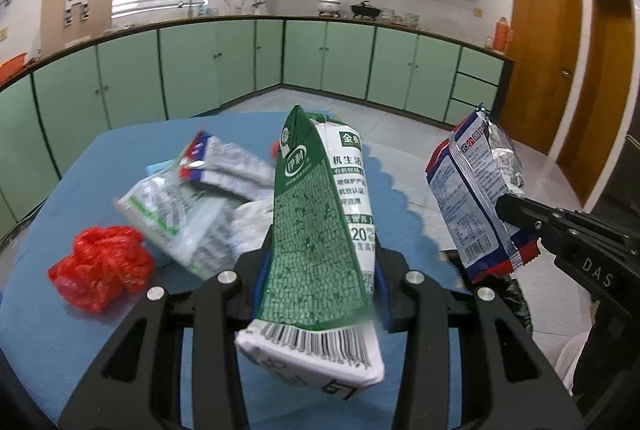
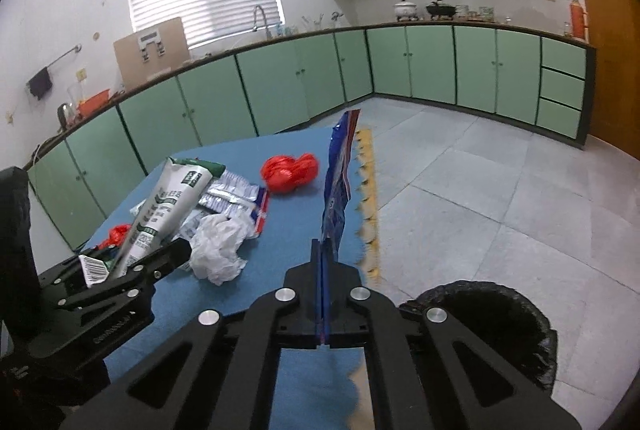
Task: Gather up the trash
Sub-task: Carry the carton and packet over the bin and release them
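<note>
My left gripper (image 1: 320, 262) is shut on a green and white milk carton (image 1: 320, 230) and holds it upright above the blue table (image 1: 60, 197). In the right wrist view the same carton (image 2: 160, 213) sits in that gripper (image 2: 160, 258) at the left. My right gripper (image 2: 325, 250) is shut on a blue, red and white snack wrapper (image 2: 338, 185), seen edge-on; the wrapper also shows in the left wrist view (image 1: 476, 197), held by the right gripper (image 1: 516, 213). A black-lined trash bin (image 2: 500, 314) stands on the floor just right of the table.
On the table lie a crumpled red plastic bag (image 1: 104, 266), silver and white wrappers (image 1: 188, 213), crumpled white paper (image 2: 218, 246) and a second red bag (image 2: 290, 171). Green kitchen cabinets (image 1: 320, 57) line the far walls. Brown doors (image 1: 540, 49) are at the right.
</note>
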Demonstrator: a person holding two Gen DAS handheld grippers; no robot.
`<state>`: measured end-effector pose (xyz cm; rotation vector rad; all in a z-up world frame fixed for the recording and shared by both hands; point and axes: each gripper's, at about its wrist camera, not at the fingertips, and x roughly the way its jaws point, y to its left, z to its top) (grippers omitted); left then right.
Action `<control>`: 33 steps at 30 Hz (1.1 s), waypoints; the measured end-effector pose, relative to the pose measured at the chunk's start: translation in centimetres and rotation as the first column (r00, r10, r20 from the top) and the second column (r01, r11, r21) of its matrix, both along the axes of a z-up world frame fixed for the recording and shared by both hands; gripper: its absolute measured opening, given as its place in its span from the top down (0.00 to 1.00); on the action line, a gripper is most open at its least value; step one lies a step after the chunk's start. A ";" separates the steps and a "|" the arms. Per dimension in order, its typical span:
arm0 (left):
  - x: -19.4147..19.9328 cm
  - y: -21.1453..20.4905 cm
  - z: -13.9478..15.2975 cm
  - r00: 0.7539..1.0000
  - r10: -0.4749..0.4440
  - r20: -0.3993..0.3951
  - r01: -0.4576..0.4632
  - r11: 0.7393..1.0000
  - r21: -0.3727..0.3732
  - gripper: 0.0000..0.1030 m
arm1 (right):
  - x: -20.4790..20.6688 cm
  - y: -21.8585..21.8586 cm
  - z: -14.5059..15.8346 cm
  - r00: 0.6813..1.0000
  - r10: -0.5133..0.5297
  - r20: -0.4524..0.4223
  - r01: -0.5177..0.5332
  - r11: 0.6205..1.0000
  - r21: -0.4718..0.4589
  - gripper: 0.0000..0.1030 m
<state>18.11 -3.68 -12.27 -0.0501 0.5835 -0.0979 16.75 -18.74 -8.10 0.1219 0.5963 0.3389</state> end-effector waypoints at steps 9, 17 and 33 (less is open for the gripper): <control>1.1 -6.0 0.9 0.993 -0.114 0.042 0.115 0.993 -0.010 0.62 | -1.4 -6.2 0.2 0.990 -0.143 0.003 0.143 0.990 0.006 1.00; 1.9 -11.2 0.6 0.976 -0.209 0.058 0.211 0.977 -0.025 0.62 | -2.4 -11.6 -0.3 0.962 -0.273 -0.005 0.273 0.962 0.008 1.00; 5.9 -19.9 -4.0 0.933 -0.353 -0.076 0.350 0.936 -0.048 0.61 | -1.3 -18.2 -5.9 0.908 -0.395 -0.140 0.397 0.918 -0.017 0.96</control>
